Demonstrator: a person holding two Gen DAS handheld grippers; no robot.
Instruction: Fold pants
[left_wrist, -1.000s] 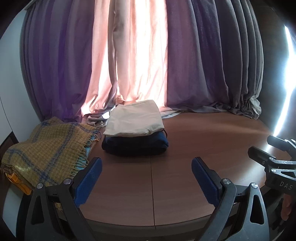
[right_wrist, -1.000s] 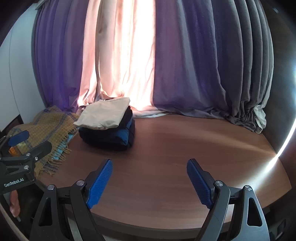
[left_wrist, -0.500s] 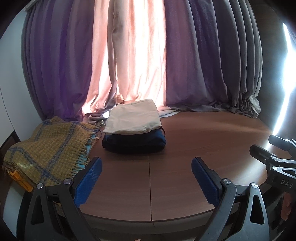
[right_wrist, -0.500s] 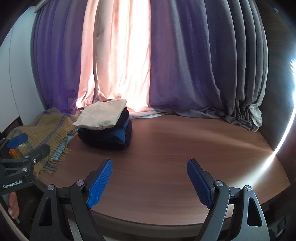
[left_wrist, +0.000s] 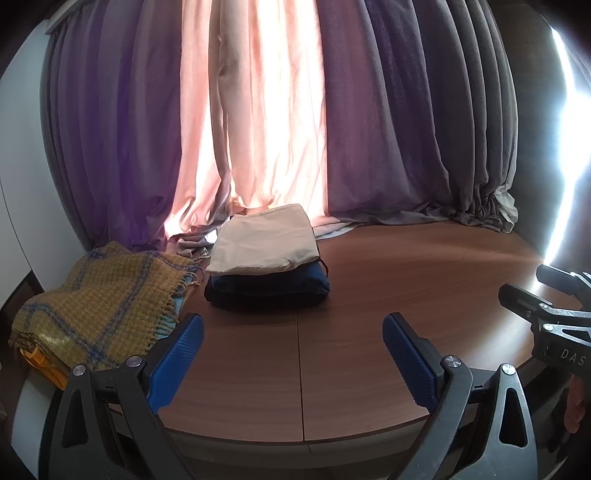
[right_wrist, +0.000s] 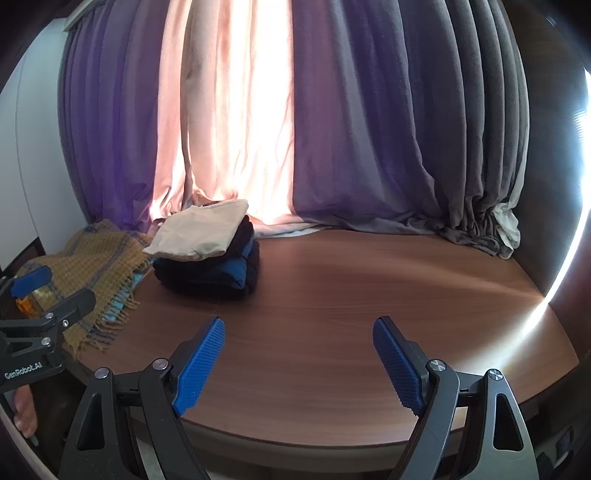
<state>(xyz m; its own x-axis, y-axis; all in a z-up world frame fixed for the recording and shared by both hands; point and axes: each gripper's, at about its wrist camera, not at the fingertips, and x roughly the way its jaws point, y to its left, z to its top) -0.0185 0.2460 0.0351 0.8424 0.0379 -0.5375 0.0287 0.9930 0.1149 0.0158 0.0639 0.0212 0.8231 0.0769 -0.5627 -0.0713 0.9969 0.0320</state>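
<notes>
The left gripper (left_wrist: 293, 352), a black two-finger frame with ribbed blue pads (left_wrist: 176, 360), stands with its fingers spread wide and nothing between them, only bare wood showing in the gap. The right gripper (right_wrist: 298, 360), of the same build, is likewise spread wide and empty, hovering over the near edge of the brown wooden table (right_wrist: 332, 295). Each gripper appears at the rim of the other's view, the two side by side and apart. Farther out, toward the back left of the table, sits a stack of folded pants: a cream folded pair (left_wrist: 264, 240) lies on top of a dark navy folded bundle (left_wrist: 267, 290), well away from both sets of fingers. Just left of the stack, a mustard-yellow woven blanket with blue checks and a fringe (left_wrist: 99, 302) lies bunched at the table's left edge. Behind everything hang long purple-grey curtains (right_wrist: 369, 129), with a bright pink backlit panel directly behind the stack.
</notes>
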